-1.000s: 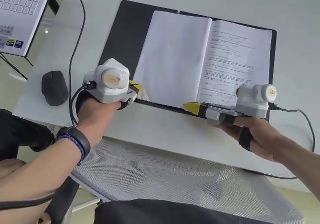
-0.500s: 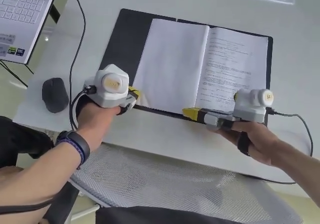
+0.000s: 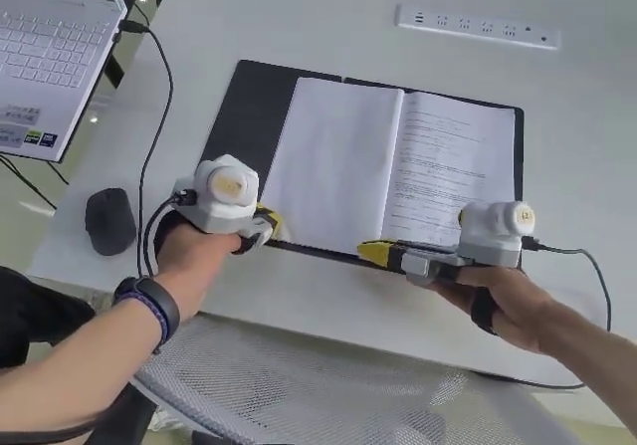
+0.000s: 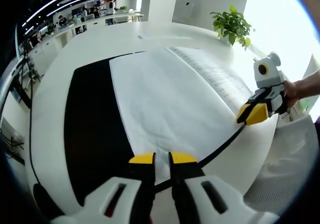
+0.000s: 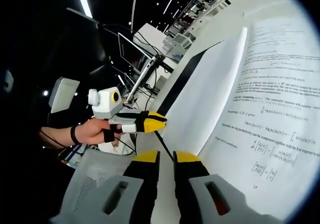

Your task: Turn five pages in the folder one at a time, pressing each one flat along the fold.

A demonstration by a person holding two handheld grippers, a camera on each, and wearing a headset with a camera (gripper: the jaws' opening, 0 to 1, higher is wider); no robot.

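Risk, as judged: the folder (image 3: 249,107) held thin sheets lying close on one another, so a pinch at the lower edge of the printed right page (image 3: 448,171) could lift two at once. It could also crease the corner if the jaws closed askew. A fast swing across the fold (image 3: 391,166) could tear the leaf at the binding, and a press made away from the fold would leave it bowed. The folder could also slide on the smooth white table (image 3: 299,17) if only one gripper bore on it.

Folder lay open and flat near the table's front edge, with the black cover showing wide on the left. Left page (image 3: 333,161) was blank white; the right page was dense with print and formulae. No leaf stood raised.

Left gripper (image 3: 267,224) sat at the lower left corner of the blank page, jaws drawn together to a slim gap with nothing between them. Right gripper (image 3: 370,253) lay low along the folder's near edge below the fold, jaws likewise nearly closed and empty. Whether either touched paper could not be told.

Outward: a laptop (image 3: 50,57) and a mouse (image 3: 109,221) lay off to the left. A power strip (image 3: 478,27) lay beyond the folder, and a mesh chair (image 3: 299,365) stood below the table edge.
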